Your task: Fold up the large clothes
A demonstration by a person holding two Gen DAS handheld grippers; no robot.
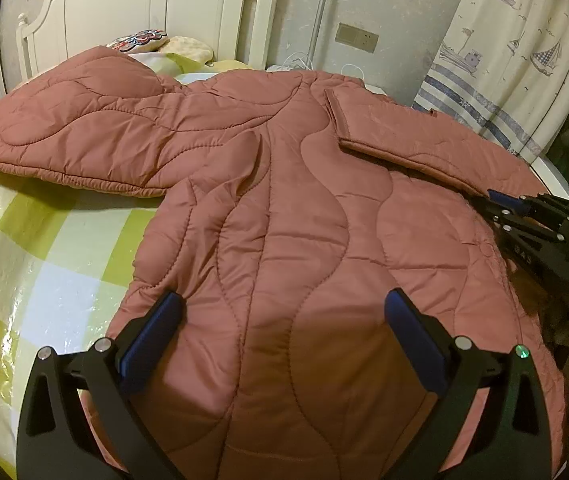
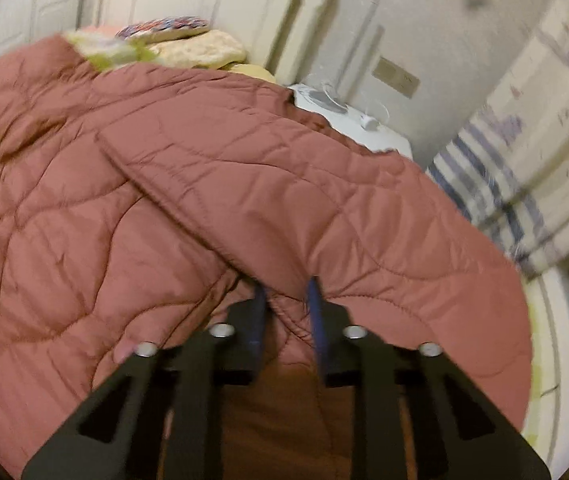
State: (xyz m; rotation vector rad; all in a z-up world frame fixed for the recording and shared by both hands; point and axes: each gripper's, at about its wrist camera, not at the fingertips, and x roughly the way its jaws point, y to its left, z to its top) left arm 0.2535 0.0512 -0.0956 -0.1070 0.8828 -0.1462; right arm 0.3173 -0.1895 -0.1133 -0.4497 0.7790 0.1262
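A large rust-pink quilted jacket lies spread back-up on a bed. Its right sleeve is folded in across the body, while the left sleeve stretches out sideways. My left gripper hovers open just above the jacket's lower back, its blue pads wide apart and nothing between them. My right gripper sits at the jacket's right edge. In the right wrist view the right gripper is shut on a pinched fold of the jacket at the side seam, below the folded sleeve.
The bed carries a green and white checked sheet, with pillows by the white headboard. A white nightstand with cables stands beyond the bed's far corner. A sailboat-print curtain hangs on the right.
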